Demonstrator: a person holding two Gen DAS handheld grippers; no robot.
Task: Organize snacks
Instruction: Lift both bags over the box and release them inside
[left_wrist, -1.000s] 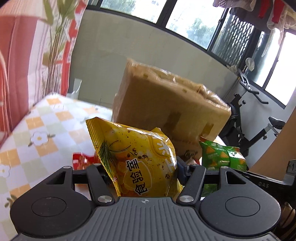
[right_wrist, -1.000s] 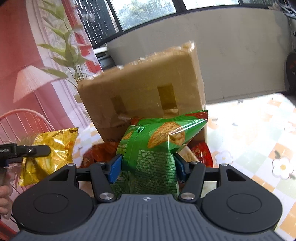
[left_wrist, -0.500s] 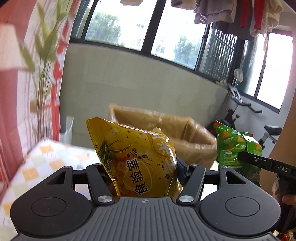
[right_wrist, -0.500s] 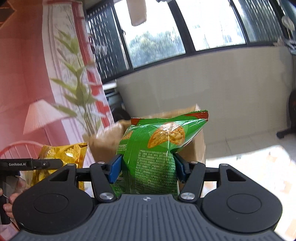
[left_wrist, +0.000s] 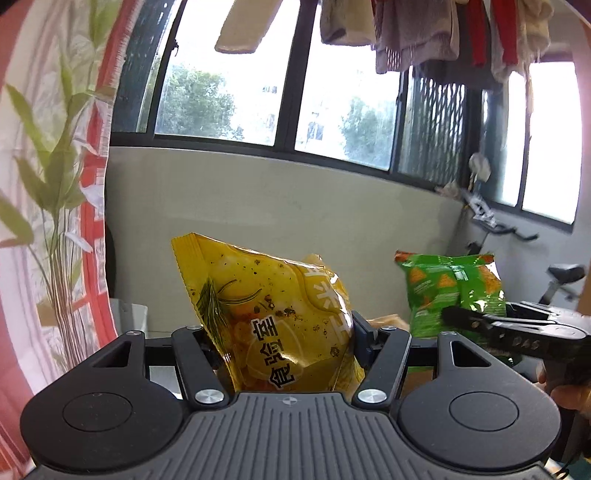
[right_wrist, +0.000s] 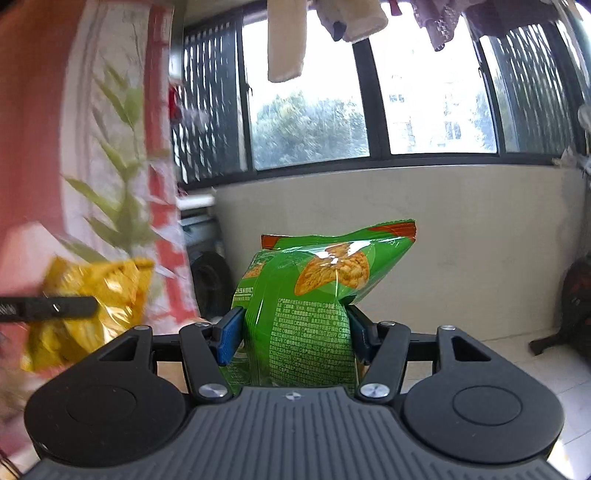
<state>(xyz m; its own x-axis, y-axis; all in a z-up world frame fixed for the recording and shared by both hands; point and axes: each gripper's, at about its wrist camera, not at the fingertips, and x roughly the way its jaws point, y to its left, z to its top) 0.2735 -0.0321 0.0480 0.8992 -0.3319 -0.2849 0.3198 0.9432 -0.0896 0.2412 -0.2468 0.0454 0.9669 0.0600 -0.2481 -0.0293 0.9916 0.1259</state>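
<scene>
Between pads, glossy yellow snack bag (left_wrist: 280, 317)

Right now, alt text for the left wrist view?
The left hand-held gripper clamps an upright yellow snack bag in front of a window wall. To its right, the right hand-held gripper holds a green snack bag; laundry hangs overhead.

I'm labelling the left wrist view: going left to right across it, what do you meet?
Leafy plant → yellow snack bag held in the left tongs → green snack bag → right tongs gripping it.
</scene>
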